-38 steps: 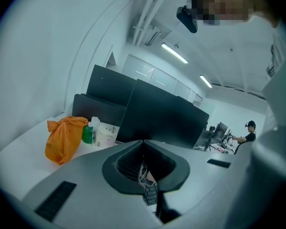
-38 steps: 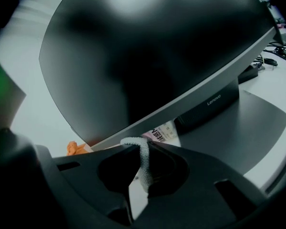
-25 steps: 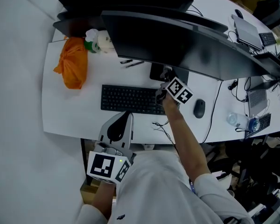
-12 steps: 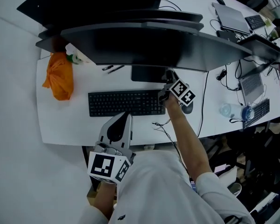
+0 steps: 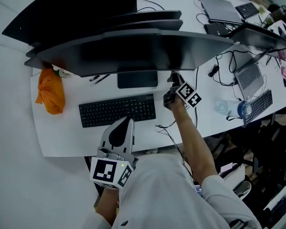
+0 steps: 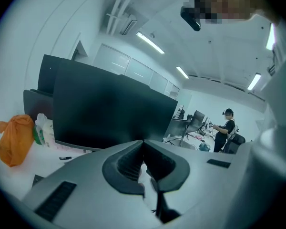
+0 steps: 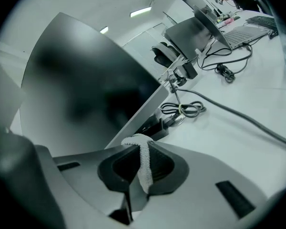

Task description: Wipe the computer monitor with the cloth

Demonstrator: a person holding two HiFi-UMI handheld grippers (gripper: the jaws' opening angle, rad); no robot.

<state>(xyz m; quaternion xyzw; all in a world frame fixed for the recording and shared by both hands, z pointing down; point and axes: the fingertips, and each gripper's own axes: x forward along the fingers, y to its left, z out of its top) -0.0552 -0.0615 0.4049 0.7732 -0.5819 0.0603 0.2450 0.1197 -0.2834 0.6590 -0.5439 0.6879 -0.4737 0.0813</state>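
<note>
The wide dark monitor spans the back of the white desk. My right gripper is up at its lower edge, right of the stand, and is shut on a thin white cloth. In the right gripper view the cloth's top loops over the jaw tips, right beside the screen; whether they touch, I cannot tell. My left gripper hovers low near the desk's front edge, in front of the keyboard, jaws shut with nothing in them. It faces the monitor from a distance.
An orange bag and a green-and-white bottle sit at the desk's left end. A coiled cable lies beyond the monitor's right edge. A water bottle, laptops and more cables fill the right. A person stands far off.
My right gripper has slid to the right along the monitor's lower edge, away from the stand, and now covers the mouse. My view has shifted. The left gripper has stayed put.
</note>
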